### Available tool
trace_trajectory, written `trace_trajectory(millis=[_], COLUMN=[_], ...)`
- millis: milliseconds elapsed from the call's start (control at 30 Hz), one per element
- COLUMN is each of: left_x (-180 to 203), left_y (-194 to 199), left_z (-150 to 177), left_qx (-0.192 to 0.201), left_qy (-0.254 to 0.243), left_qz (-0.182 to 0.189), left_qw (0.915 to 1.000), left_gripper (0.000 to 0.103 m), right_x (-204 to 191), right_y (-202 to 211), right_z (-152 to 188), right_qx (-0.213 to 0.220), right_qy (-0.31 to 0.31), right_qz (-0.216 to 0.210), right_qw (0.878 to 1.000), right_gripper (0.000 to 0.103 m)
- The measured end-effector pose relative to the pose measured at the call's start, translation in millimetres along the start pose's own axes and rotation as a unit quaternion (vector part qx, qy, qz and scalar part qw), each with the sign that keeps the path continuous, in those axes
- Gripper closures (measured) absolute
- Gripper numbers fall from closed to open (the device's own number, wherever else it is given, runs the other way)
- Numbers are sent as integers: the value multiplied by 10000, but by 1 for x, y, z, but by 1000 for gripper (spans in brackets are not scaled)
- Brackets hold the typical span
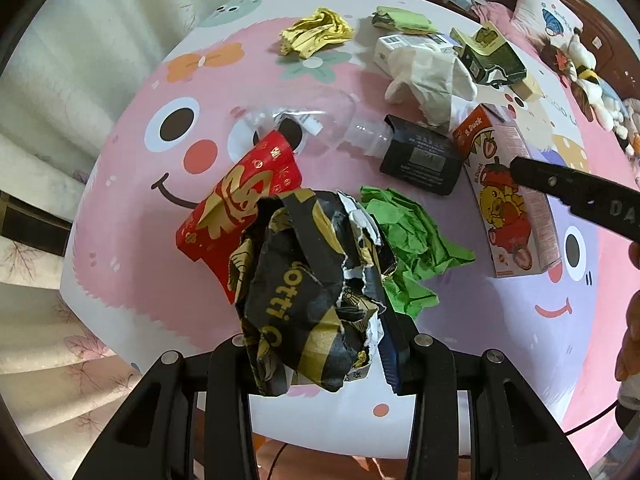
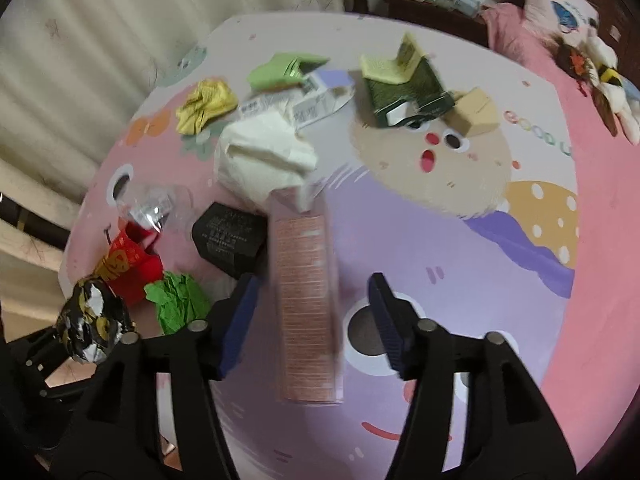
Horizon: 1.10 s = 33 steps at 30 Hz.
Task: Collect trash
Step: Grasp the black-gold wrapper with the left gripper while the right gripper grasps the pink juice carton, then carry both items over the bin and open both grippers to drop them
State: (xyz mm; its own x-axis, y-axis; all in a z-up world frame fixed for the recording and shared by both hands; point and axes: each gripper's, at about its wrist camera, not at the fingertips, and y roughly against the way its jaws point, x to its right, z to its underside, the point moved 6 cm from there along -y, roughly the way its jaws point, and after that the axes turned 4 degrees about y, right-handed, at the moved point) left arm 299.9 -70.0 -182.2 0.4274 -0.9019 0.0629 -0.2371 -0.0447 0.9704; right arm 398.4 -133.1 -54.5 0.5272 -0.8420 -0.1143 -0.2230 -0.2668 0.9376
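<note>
litter crowds the cartoon mat (image 2: 460,240): left gripper (image 1: 320,344) clamps a black-gold wrapper (image 1: 312,300) above red packet (image 1: 240,200) and green paper (image 1: 412,232); right gripper (image 2: 312,320) gapes, untouching, around the pink carton (image 2: 308,300) beside a black box (image 2: 230,236).

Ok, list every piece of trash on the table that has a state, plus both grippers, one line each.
Left gripper: shut on the black and gold wrapper, lifted.
Right gripper: open, fingers either side of the pink carton, not pressing.
Pink carton: lying flat.
Clear bottle: on its side, empty.
Green paper: crumpled.
Gold foil: crumpled.
Dark green box: torn open.
Red packet: creased.
</note>
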Motion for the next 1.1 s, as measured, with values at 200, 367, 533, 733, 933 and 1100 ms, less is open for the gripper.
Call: trace_trajectory(millis=[200, 367, 533, 733, 933, 1100], left_x=[-6, -8, -11, -22, -40, -66], left_y=[-5, -7, 0, 19, 35, 51], left_z=[4, 5, 6, 9, 25, 45], left_qx=[-56, -40, 102, 243, 216, 311], left_qy=[-8, -86, -201, -388, -718, -978], left_qz=[15, -52, -131, -180, -197, -223], left_qw=[10000, 9999, 9997, 9988, 9970, 9945], left_gripper=[64, 64, 64, 64, 64, 64], right_x=[-6, -1, -3, -22, -67, -111], right_y=[-14, -41, -34, 4, 43, 59], right_z=[-1, 7, 16, 23, 49, 75], right_qx=[-84, -375, -251, 65, 95, 102], right_qy=[4, -100, -89, 84, 499, 530], right_qz=[98, 323, 320, 411, 390, 301], right_qw=[9999, 9987, 9991, 9991, 9979, 9981], right_gripper=[43, 59, 69, 69, 69, 70])
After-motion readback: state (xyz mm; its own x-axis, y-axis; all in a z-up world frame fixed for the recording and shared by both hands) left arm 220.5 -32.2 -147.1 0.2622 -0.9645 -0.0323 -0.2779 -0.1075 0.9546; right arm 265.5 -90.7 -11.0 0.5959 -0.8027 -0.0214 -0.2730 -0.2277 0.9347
